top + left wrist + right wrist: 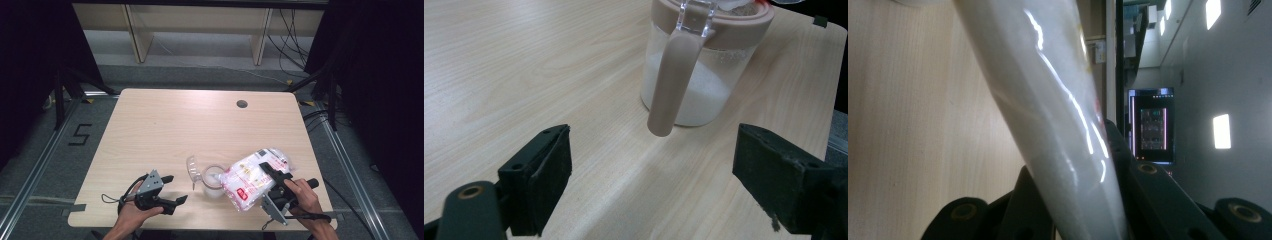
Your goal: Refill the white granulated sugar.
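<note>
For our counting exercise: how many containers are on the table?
2: a clear jar with a flipped-open lid stands near the front edge; a plastic bag, held tilted over it by the right gripper.

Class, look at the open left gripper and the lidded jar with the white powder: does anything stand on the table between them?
Nothing visible does. In the left gripper view, bare table lies between the open left gripper and the jar, whose handle faces it. The right gripper holds the bag tilted over the jar's far side.
</note>
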A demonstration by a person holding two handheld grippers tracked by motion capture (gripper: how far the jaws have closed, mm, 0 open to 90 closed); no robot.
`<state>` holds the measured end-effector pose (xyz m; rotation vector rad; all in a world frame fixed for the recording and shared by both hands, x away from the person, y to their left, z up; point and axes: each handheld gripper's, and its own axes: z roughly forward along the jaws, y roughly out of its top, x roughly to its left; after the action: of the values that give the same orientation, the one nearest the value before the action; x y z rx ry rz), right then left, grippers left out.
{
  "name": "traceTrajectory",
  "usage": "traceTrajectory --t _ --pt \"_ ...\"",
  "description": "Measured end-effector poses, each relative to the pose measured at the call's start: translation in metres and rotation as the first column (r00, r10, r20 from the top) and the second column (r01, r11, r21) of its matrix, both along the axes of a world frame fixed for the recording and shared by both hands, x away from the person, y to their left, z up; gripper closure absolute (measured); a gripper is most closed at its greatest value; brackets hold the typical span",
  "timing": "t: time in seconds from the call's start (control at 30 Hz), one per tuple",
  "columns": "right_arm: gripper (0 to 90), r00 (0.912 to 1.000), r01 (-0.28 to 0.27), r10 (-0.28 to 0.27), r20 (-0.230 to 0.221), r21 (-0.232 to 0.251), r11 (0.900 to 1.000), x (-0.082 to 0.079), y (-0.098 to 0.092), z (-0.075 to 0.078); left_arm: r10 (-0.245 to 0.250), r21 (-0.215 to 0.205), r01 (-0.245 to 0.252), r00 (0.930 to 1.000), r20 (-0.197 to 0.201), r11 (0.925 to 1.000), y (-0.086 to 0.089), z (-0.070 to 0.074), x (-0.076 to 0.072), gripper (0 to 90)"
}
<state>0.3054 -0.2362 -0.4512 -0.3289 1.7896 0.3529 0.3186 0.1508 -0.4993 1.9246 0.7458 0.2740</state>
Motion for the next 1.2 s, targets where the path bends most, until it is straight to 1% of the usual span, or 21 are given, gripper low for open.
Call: traceTrajectory --t 0.17,0.23,0.27,0.3,0.33,0.37,0.4,0.43,0.5,0.53,0.6,0.67,0.73,0.77,0.8,0.83,0.9,0.93,1.0,1.07,1.2 --pt "79.9 0.9991 0.017 -0.015 -0.039 0.05 0.999 -0.0004 -0.0001 -0.0043 0.003 -0.005 -0.003 1.0 -0.002 1.0 -0.0005 0.0001 -0.0005 15.5" --pt "79.9 0.9999 -0.005 0.005 -0.012 0.008 1.0 0.0004 0.0013 -0.0011 0.004 -0.006 -0.004 1.0 -0.001 1.0 -0.0005 0.0001 -0.0005 15.6" --pt "79.9 0.9998 -0.005 0.005 -0.019 0.013 1.0 0.0005 0.0013 -0.0014 -0.002 0.024 0.002 1.0 0.006 0.9997 0.0014 0.0006 0.0004 15.5" --pt "79.9 0.9989 0.014 -0.011 -0.045 0.057 0.998 -0.0002 0.0005 -0.0048 0.001 0.004 -0.001 1.0 0.001 1.0 0.0004 0.0003 -0.0002 15.6" --pt "79.9 0.9983 0.019 -0.015 -0.055 0.068 0.998 -0.0003 0.0004 -0.0053 0.001 0.004 -0.001 1.0 0.002 1.0 0.0003 0.0003 -0.0002 15.5" --pt "79.9 0.9986 0.011 -0.009 -0.051 0.051 0.999 0.0004 0.0004 -0.0034 0.001 -0.002 -0.001 1.0 0.0 1.0 -0.0001 0.0003 -0.0004 15.5" --pt "79.9 0.9994 -0.007 0.008 -0.033 0.034 0.999 0.0015 0.0003 -0.0011 -0.003 0.027 0.002 1.0 0.007 0.9996 0.0016 0.0006 0.0006 15.5" --pt "79.9 0.9994 -0.006 0.007 -0.033 0.035 0.999 0.0015 0.0003 -0.001 0.002 0.003 -0.002 1.0 0.001 1.0 0.0002 0.0003 -0.0002 15.5" --pt "79.9 0.9994 -0.004 0.006 -0.035 0.05 0.999 0.0015 -0.0008 -0.0007 0.003 -0.006 -0.003 1.0 -0.002 1.0 -0.0005 0.0001 -0.0005 15.5" --pt "79.9 0.9977 0.023 -0.017 -0.066 0.095 0.995 0.0004 -0.0017 -0.0039 -0.001 0.0 0.001 1.0 0.0 1.0 -0.0001 0.0 0.0 15.5" --pt "79.9 0.998 0.002 0.003 -0.062 0.082 0.997 0.0022 -0.0023 -0.001 0.0 -0.002 0.0 1.0 -0.003 1.0 -0.0003 -0.0001 -0.0002 15.5" --pt "79.9 0.996 0.029 -0.017 -0.088 0.131 0.991 0.001 -0.0035 -0.0033 -0.001 -0.001 0.001 1.0 -0.002 1.0 -0.0003 -0.0001 -0.0002 15.5" --pt "79.9 0.9946 0.021 -0.009 -0.104 0.122 0.992 0.002 -0.0038 -0.0018 -0.001 -0.001 0.001 1.0 -0.003 1.0 -0.0003 -0.0001 -0.0002 15.5" --pt "79.9 0.9933 0.031 -0.014 -0.115 0.146 0.989 0.0013 -0.0038 -0.0032 -0.001 -0.003 0.001 1.0 -0.003 1.0 -0.0005 -0.0002 -0.0002 15.5" --pt "79.9 0.9959 0.015 -0.005 -0.09 0.112 0.994 0.0018 -0.0035 -0.0002 -0.002 -0.002 0.002 1.0 0.003 1.0 -0.0004 -0.0003 0.0001 15.5" --pt "79.9 0.9964 0.005 0.004 -0.085 0.105 0.994 0.0025 -0.0035 0.0009 -0.002 -0.001 0.002 1.0 -0.003 1.0 -0.0004 -0.0002 0.0 15.5" --pt "79.9 0.9968 0.004 0.006 -0.08 0.123 0.992 0.0026 -0.0035 0.0011 -0.003 0.002 0.003 1.0 -0.002 1.0 -0.0001 -0.0001 0.0001 15.6" --pt "79.9 0.9912 0.044 -0.02 -0.131 0.187 0.981 0.0009 -0.0042 -0.0035 -0.001 -0.002 0.001 1.0 0.0 1.0 -0.0004 -0.0003 0.0 15.5" --pt "79.9 0.9923 0.032 -0.007 -0.124 0.2 0.979 0.002 -0.0043 -0.0026 0.001 -0.006 -0.001 1.0 -0.003 1.0 -0.0007 -0.0002 -0.0004 15.5" --pt "80.0 0.9959 0.0 0.014 -0.089 0.154 0.988 0.0037 -0.0042 0.0026 -0.002 -0.002 0.002 1.0 -0.001 1.0 -0.0004 -0.0003 0.0001 15.5" --pt "80.0 0.9932 0.01 0.011 -0.116 0.185 0.983 0.0035 -0.0047 0.0017 -0.002 0.001 0.002 1.0 -0.002 1.0 -0.0003 -0.0001 -0.0001 15.5"
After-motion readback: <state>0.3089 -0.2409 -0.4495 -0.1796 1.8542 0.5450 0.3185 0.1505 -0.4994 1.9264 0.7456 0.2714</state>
